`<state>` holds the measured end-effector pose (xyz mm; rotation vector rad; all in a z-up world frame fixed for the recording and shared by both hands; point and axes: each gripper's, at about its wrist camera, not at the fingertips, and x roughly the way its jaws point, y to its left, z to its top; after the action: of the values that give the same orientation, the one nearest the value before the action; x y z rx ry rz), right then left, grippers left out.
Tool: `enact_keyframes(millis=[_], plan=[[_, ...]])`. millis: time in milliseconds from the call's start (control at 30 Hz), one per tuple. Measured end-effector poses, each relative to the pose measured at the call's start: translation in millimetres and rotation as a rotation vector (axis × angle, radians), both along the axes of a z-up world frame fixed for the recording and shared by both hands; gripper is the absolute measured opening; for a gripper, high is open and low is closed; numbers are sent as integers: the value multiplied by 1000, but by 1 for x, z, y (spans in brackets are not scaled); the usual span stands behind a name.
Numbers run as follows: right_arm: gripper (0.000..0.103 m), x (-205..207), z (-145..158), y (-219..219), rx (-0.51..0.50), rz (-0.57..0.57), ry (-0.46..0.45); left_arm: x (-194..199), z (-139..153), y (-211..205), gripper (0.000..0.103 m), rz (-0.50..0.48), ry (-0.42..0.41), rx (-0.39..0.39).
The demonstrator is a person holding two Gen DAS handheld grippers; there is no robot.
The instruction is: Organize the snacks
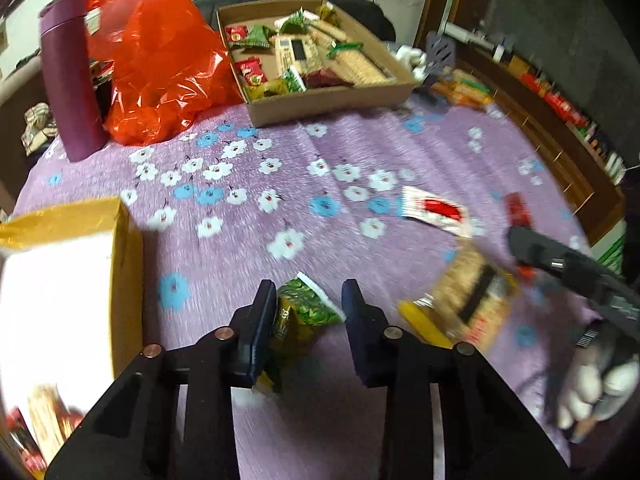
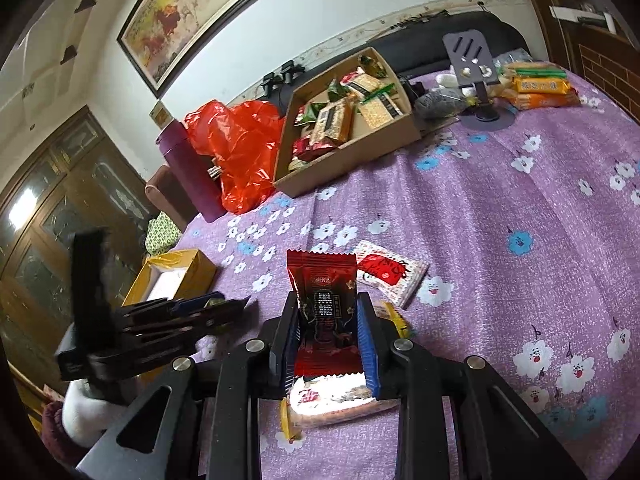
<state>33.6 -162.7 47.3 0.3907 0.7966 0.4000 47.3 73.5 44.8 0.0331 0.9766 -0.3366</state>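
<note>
A: Left gripper, state noted?

B: Clenched on the green snack packet, low over the purple floral tablecloth. One pad was seen pressed to the wrapper. Contact at the other pad was smeared by motion blur, and the packet's near end was hidden behind the finger.

A: Right gripper?

B: Clamped on a dark red packet, held upright between the blue pads, its crimped top edge standing above the fingertips. The print on it could not be read.

A: What was recorded beneath it?

B: A cracker pack lying on the cloth, largely covered by the gripper's frame and washed out by glare. A white-and-red sachet lay just beyond, partly overlapped by the red packet.

A: The containers?

B: A cardboard tray at the far edge, filled with mixed snacks. A yellow box at near left, cut off by the frame edge, its contents barely made out. A red plastic bag and a purple flask stood beside the tray.

A: Anything of the person?

B: Only a white-gloved hand, blurred, at the right edge of the left wrist view.
</note>
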Motion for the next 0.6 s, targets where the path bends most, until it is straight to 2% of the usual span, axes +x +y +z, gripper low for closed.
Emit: enact_keyframes(millis=[167,233,300,367,500,567,600], plan=[[27,-3,0,7,-21,10,-7,-11,7,4,28,-15,16,-56],[27,-5,0,7,-18,11,-7,-11,4,1,32,-31,11,-30],[27,-6,2,7,-14,9,-13,-9,-2,-6,54,-48,13,18],[27,-7,3,6,-12,10,-16,-6,-8,-12,67,-54,21,71],[27,-6,1,6,-9,15,-5,8,-31,-18,82,-23,66,167],[27,-6,1,7,-10,18,-3,8,-34,-19,82,-17,47,157],[27,-6,1,8,-11,21,-4,7,-33,-19,75,-10,41,155]])
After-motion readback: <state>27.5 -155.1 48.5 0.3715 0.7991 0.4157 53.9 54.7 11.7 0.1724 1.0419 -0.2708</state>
